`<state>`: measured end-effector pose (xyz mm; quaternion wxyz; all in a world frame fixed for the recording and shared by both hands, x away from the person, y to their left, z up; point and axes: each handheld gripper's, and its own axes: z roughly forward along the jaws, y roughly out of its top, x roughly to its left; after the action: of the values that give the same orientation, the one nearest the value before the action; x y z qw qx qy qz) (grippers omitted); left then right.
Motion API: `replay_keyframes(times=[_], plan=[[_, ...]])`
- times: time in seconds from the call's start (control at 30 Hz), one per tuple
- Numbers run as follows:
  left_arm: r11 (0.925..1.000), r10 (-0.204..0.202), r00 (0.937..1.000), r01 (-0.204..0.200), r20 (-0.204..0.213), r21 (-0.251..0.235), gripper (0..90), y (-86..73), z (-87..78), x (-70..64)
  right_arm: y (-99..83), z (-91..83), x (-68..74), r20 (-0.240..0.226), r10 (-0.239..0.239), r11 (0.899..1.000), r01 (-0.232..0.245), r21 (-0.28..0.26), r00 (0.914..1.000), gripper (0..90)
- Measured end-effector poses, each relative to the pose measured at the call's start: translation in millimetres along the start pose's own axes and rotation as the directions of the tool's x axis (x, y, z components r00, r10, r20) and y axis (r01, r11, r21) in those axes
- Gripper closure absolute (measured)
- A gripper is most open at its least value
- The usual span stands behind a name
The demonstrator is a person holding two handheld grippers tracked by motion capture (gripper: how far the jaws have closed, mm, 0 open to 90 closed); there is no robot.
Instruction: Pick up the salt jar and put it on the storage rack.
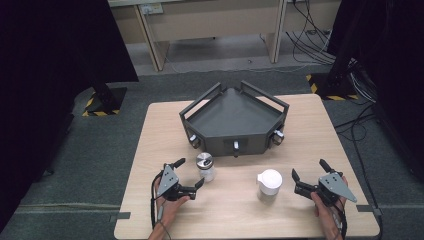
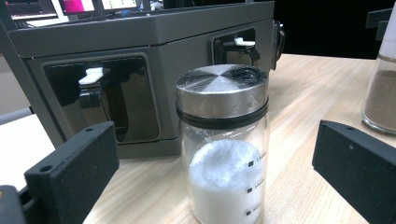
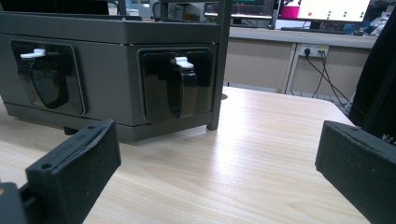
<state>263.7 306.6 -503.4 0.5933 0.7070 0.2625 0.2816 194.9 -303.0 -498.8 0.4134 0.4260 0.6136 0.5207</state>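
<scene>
The left gripper [image 1: 189, 176] stands with its jaws wide apart and holding nothing, the salt jar [image 1: 205, 166] just ahead of them and not yet touched. In the left gripper view the jar [image 2: 223, 144] sits squarely between the two jaws, upright on the desk [image 1: 235, 210], a little in from the front edge and near the grey rack [image 1: 235, 117] behind it. The right gripper [image 1: 307, 176] is likewise wide open and empty, near the front right corner; the white-capped jar [image 1: 269, 184] stands just to its left. In the right gripper view its jaws frame bare desk [image 3: 243, 172] and the rack's front [image 3: 116, 70].

The likeliest mishap, I judge, is a knock: if the left gripper moves in off-centre, one jaw could strike the glass first and push the jar toward the rack or tip it. The jar looks tall for its base, with a steel lid [image 2: 222, 91], so a high grip on that smooth lid may slip, and a tilt could spill salt. Closing low on the glass body seems safer. The white-capped jar is close enough that a wide swing of either gripper might clip it.
</scene>
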Motion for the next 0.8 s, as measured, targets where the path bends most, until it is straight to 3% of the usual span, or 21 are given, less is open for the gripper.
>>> replay_keyframes(times=[0.8], plan=[[0.9999,0.004,0.9998,-0.004,0.02,0.017,0.0,0.5,5.1,1.4,-0.6,0.1,-0.1,0.008,0.012,1.0,-0.012,0.003,0.9999,0.1]])
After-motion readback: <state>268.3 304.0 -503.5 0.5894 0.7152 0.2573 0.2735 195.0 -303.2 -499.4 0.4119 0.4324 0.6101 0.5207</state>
